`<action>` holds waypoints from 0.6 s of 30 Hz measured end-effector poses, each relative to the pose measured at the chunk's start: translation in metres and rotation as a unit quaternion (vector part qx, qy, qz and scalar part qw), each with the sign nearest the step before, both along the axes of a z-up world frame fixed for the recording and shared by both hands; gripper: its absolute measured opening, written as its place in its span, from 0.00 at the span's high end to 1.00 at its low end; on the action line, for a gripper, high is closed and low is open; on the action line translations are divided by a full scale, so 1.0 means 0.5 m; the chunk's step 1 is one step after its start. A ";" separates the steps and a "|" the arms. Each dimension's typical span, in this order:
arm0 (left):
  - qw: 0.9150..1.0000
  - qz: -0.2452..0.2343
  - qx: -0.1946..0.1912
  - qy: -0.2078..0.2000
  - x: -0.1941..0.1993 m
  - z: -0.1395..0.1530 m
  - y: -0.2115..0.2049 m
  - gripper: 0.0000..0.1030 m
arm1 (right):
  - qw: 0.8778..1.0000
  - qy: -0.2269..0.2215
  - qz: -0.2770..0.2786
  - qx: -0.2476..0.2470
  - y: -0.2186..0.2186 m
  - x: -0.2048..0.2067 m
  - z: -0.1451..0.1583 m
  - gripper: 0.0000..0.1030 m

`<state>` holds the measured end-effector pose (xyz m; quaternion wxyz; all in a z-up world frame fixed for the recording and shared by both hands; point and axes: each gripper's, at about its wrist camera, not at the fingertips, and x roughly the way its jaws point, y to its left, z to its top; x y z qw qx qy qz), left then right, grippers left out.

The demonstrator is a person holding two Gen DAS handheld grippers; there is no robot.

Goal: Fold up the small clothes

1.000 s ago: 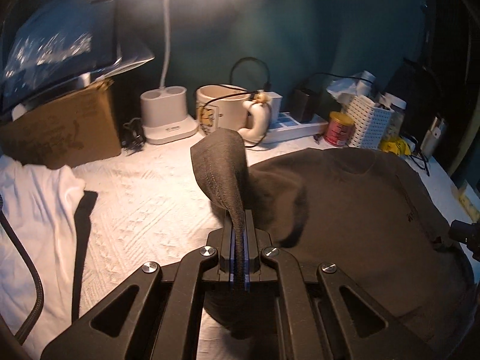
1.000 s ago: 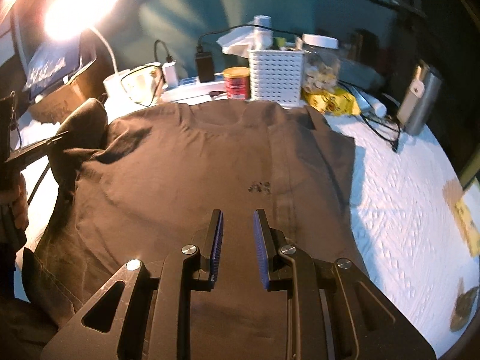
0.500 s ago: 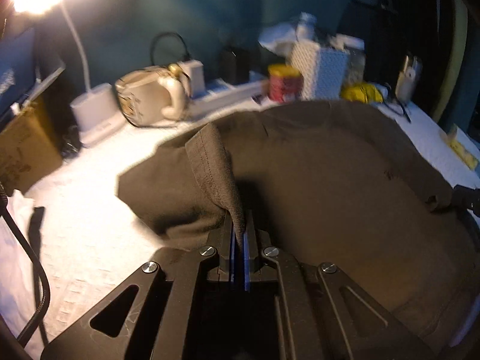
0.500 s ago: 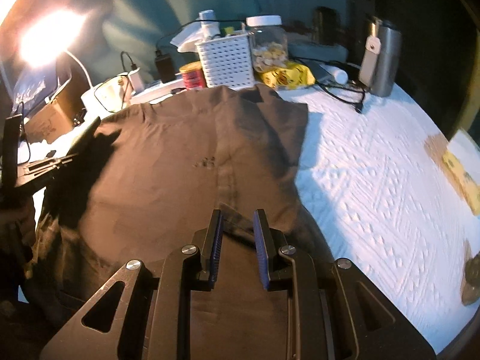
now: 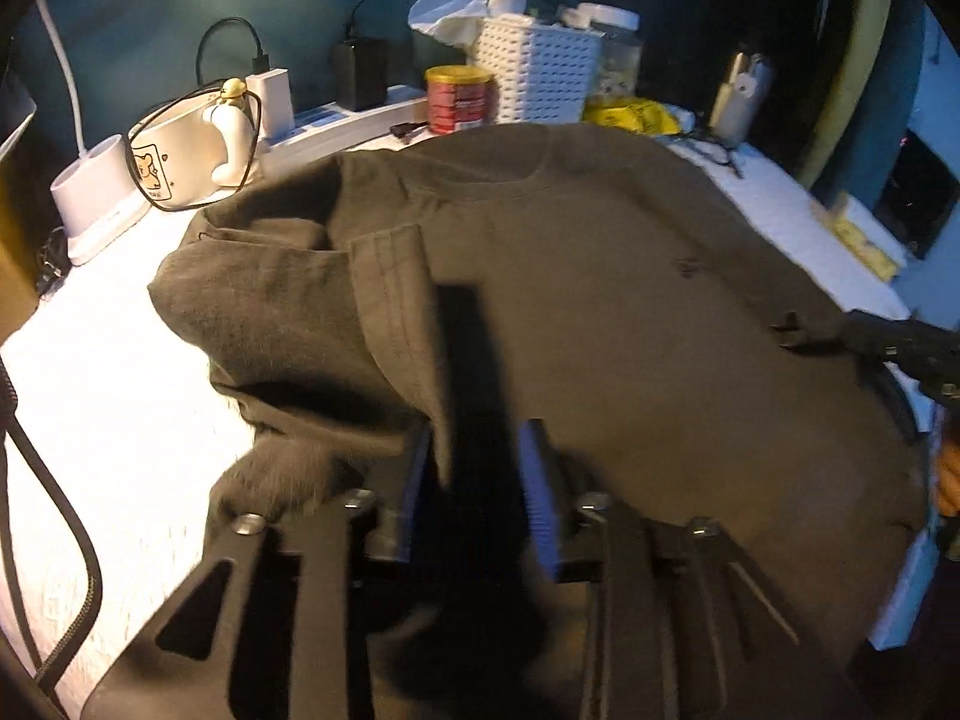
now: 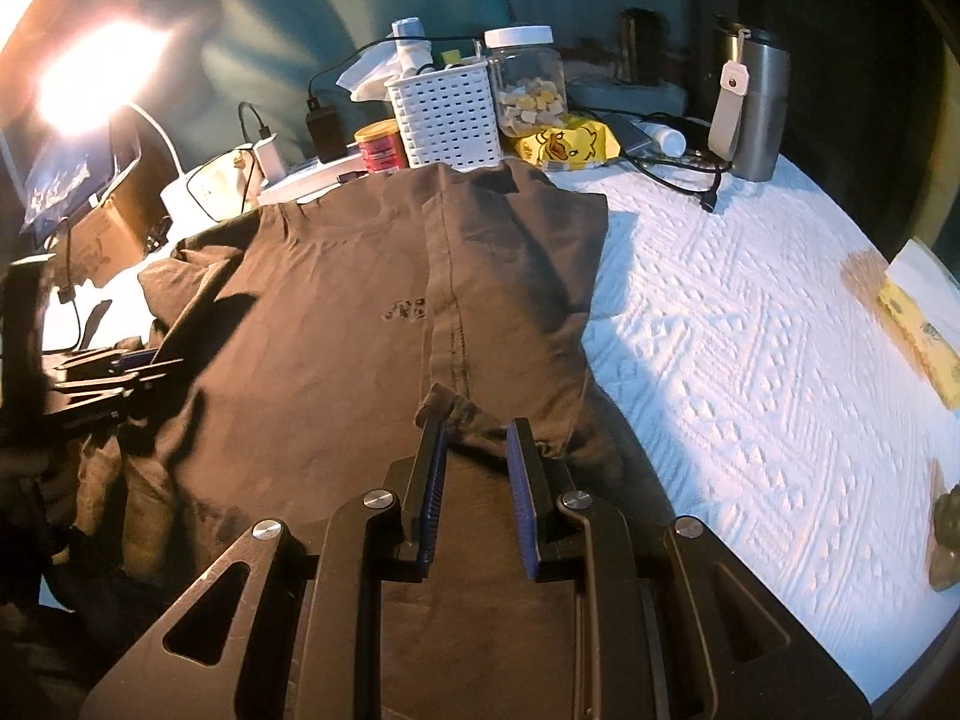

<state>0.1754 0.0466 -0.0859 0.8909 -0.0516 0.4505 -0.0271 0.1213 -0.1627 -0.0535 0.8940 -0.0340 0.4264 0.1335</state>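
A dark brown T-shirt [image 5: 630, 312] lies spread on a white textured cloth [image 6: 750, 360]. Its left sleeve [image 5: 336, 312] is folded inward onto the body, and its right side [image 6: 516, 300] is folded inward too. My left gripper [image 5: 474, 480] is open just above the shirt, with the sleeve's hem lying against its left finger. My right gripper [image 6: 477, 450] is open over the shirt's lower middle, with a small bunch of cloth between its tips, not pinched. The left gripper also shows in the right wrist view [image 6: 120, 372], and the right gripper in the left wrist view [image 5: 900, 348].
Along the back stand a cartoon mug [image 5: 180, 156], a lamp base [image 5: 96, 192], a power strip [image 5: 348, 126], a red tin [image 5: 462, 99], a white basket [image 6: 444, 114], a jar [image 6: 528, 84] and a steel tumbler [image 6: 750, 108]. A cable [image 5: 54, 510] hangs at left.
My left gripper carried the sleeve rightward over the shirt body and opened, and the sleeve now lies folded. My right gripper swung towards the shirt's folded right side and stays open.
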 end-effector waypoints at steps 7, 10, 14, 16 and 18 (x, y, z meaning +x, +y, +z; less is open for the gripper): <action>0.999 0.010 -0.016 -0.029 -0.037 0.055 0.052 0.64 | 1.000 -0.003 0.006 0.000 0.019 -0.001 0.003 0.78; 1.000 0.015 -0.009 -0.018 -0.026 0.045 0.066 0.48 | 1.000 -0.004 0.010 0.000 0.026 -0.002 0.003 0.78; 1.000 0.005 -0.010 0.010 -0.023 0.022 0.060 0.48 | 1.000 -0.003 0.011 0.000 0.024 -0.008 0.003 0.78; 1.000 -0.006 -0.012 0.018 -0.035 0.017 0.049 0.48 | 1.000 0.000 0.005 -0.001 0.015 -0.007 -0.001 0.78; 0.999 -0.025 -0.019 0.022 -0.051 0.015 0.028 0.48 | 1.000 0.002 -0.002 -0.002 0.010 -0.004 -0.004 0.78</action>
